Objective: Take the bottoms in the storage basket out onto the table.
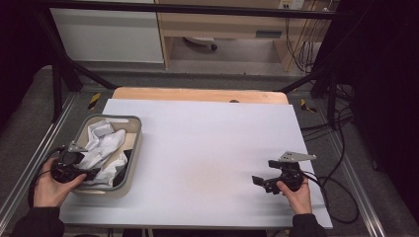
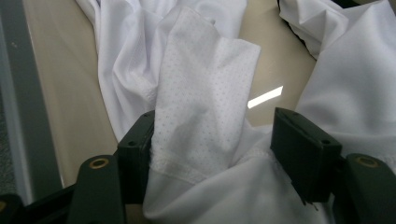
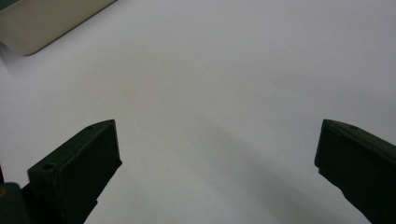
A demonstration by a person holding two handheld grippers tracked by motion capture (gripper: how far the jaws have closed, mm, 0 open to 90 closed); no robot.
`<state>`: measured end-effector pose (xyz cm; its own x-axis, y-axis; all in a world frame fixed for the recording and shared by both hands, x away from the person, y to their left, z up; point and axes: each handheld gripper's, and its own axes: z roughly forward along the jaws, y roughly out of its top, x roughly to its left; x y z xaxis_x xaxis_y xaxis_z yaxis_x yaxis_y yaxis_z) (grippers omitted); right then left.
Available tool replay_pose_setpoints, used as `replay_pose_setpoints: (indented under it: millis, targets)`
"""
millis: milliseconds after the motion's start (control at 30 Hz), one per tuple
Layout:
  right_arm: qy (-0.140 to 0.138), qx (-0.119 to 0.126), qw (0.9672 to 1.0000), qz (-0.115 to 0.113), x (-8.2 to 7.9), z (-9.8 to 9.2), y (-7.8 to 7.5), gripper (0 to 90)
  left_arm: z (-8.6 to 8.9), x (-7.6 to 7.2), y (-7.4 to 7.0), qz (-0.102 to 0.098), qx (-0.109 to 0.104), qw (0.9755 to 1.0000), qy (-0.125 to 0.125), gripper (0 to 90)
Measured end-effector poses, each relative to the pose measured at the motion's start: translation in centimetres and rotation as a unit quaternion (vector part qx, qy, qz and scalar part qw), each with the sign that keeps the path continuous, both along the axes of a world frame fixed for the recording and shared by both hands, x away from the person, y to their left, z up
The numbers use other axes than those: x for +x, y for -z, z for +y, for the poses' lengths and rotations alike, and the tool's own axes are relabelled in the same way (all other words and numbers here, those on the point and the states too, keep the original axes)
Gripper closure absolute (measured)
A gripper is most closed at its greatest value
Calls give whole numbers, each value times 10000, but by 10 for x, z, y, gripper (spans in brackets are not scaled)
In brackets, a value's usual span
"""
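Left gripper point(image 2: 212, 140) is in the bin point(image 1: 132, 148) at the table's point(image 1: 207, 148) left edge, jaws either side of a fold of white cloth point(image 2: 205, 98); left jaw touches it, right one stands clear, no clamp. Right gripper point(image 3: 217, 158) rests on the sheet, jaws wide, nothing between

floor point(image 1: 237, 66) grey; wooden cabinet point(image 1: 222, 24) behind; black frame point(image 1: 59, 84); dim
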<state>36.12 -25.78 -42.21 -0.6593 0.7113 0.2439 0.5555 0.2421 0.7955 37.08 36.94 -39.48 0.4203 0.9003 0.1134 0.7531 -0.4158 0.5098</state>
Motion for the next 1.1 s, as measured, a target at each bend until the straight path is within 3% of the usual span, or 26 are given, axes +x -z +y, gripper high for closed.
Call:
replay_pose_setpoints:
  millis: [33,133,300,400,500,633,767,867,1000,1100]
  targets:
    - [9,4,10000,6,0,0,0,7,-1,1,1,109,-16,9999,29,420]
    - [12,4,10000,5,0,0,0,7,-2,2,2,183,53,9998,2,436]
    - [10,4,10000,20,0,0,0,7,-7,4,4,308,463,9985,-16,440]
    - [3,-8,10000,6,0,0,0,7,-8,4,4,349,532,9980,-33,444]
    - [7,-13,10000,18,0,0,0,7,-8,6,5,545,670,9961,-183,500]
    - [3,-9,10000,13,0,0,0,7,-7,7,5,641,608,9960,-159,667]
    - [0,-27,10000,6,0,0,0,7,-5,7,5,700,447,9963,-212,753]
    - [0,-16,10000,5,0,0,0,7,-4,7,4,686,399,9966,-216,767]
    - [-18,-40,10000,0,1,0,1,7,-3,4,2,537,352,9977,-194,777]
    - [-6,-23,10000,4,1,0,1,7,2,0,-3,214,44,9993,-296,778]
